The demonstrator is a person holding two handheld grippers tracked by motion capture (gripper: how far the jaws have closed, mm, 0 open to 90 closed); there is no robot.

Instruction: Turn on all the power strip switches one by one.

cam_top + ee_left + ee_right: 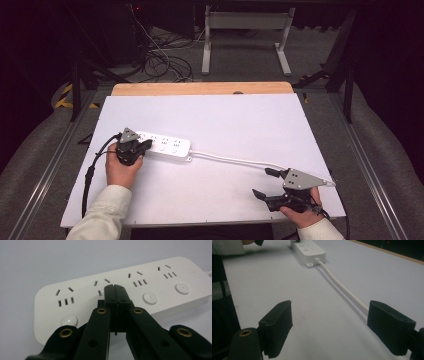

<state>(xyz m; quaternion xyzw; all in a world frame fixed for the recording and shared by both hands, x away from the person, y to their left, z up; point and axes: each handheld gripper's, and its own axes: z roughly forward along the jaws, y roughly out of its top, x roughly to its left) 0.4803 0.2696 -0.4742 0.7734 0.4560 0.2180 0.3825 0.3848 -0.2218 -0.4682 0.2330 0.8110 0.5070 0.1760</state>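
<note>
1. The left tool (131, 147) is sitting at about nine o'clock on the counter (240, 120), its jaws pressed together with nothing between them, and the closed tip is hovering over or touching the top of the power strip (167, 145); I cannot tell which.
2. In the left gripper view that tip is pointing at the second socket group from the strip's near end, beside the round switch buttons (150, 298). My guess is it is lining up to press one, since a closed tip makes a firm poker.
3. The right tool (272, 187) is waiting at around five o'clock, jaws spread wide, pinching nothing, with the white cord (230, 159) running right past it.
4. In the right gripper view the cord (342, 287) is passing behind the jaw on that view's right, probably ready to be steadied.
5. The strip is looking like smooth, glossy white plastic, a long slab with rounded corners; the cord is round and limp, the counter matte and pale.
</note>
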